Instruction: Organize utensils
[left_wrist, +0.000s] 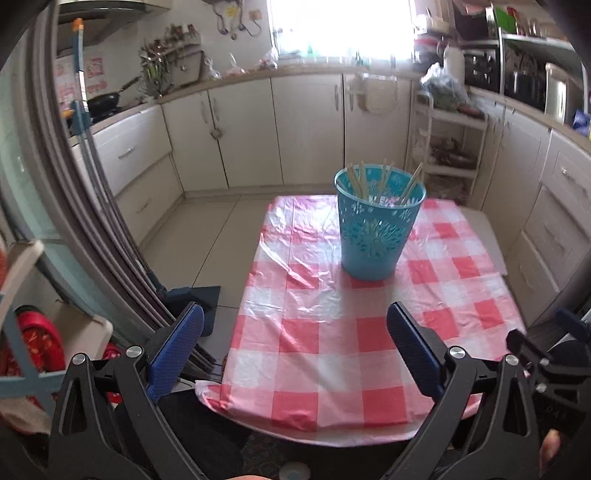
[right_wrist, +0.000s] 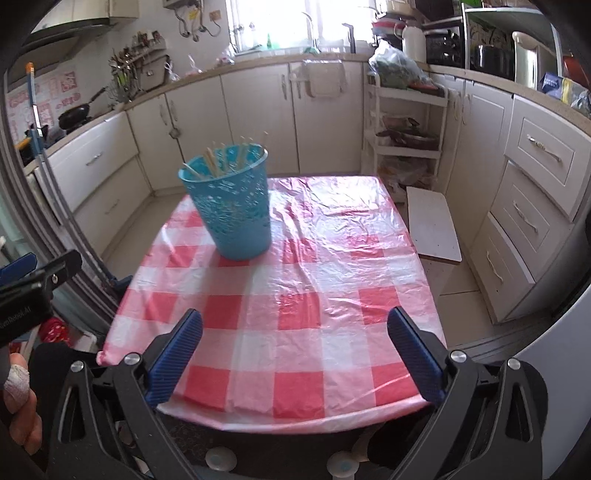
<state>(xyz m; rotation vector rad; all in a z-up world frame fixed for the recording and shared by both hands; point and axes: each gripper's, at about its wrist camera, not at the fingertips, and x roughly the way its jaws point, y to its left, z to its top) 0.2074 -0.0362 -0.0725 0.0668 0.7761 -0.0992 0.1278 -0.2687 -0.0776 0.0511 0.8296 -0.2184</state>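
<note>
since the chopsticks (left_wrist: 364, 181) are all standing loose inside the blue basket (left_wrist: 376, 236), leaning against its rim at mixed angles, the sorting itself is looking done or close to it, and no utensil is lying on the checked tablecloth (left_wrist: 332, 332) that i can see. the basket is sitting upright toward the far half of the table (right_wrist: 424, 295), closer to the left side in the right wrist view and right of centre in the left wrist view

both tools are hanging back over the near edge, well apart from the basket. the left gripper (left_wrist: 295, 343) is showing its blue fingers (left_wrist: 177, 350) spread wide with nothing between them, and the right gripper (right_wrist: 295, 343) is showing its fingers (right_wrist: 413, 354) the same way, wide and empty

if the step in hand is tidying the sticks, a good way would be coming in from above, closing on one stick near its upper end and keeping it clear of the perforated wall so the light basket is not tipping. steadying the rim with the other tool would help. the slick, wrinkled plastic cloth is likely letting the basket slide if it gets nudged sideways
</note>
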